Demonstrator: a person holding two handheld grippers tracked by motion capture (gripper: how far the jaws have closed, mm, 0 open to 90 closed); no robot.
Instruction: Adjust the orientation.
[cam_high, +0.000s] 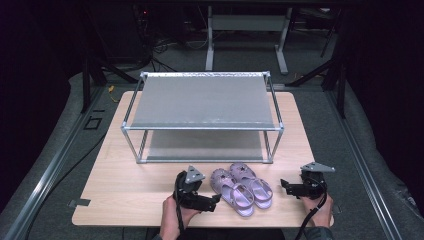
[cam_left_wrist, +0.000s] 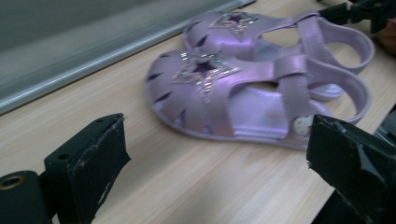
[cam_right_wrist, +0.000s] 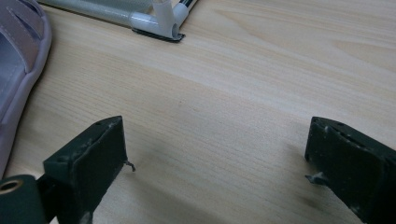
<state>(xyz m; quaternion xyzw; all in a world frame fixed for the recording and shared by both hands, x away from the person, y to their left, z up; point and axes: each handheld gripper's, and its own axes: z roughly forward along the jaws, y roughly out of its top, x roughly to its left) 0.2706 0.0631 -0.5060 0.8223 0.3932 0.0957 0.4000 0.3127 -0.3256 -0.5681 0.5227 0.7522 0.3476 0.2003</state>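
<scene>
Two small purple sandals with glittery star fronts lie side by side on the wooden table, the left one (cam_high: 231, 187) (cam_left_wrist: 243, 98) and the right one (cam_high: 252, 182) (cam_left_wrist: 261, 32). My left gripper (cam_high: 216, 199) (cam_left_wrist: 217, 135) lies low just left of them, pointing at the left sandal, jaws open with only bare table between them. My right gripper (cam_high: 284, 185) (cam_right_wrist: 217, 135) rests to the right of the pair, pointing left, open over bare wood. An edge of a sandal (cam_right_wrist: 16, 60) shows at the left of the right gripper view.
A two-tier metal-frame rack (cam_high: 202, 102) with grey shelves stands behind the sandals, its front right foot (cam_right_wrist: 161, 25) close to my right gripper. The table's front edge (cam_high: 130, 222) runs just beneath both hands. Dark floor and equipment legs surround the table.
</scene>
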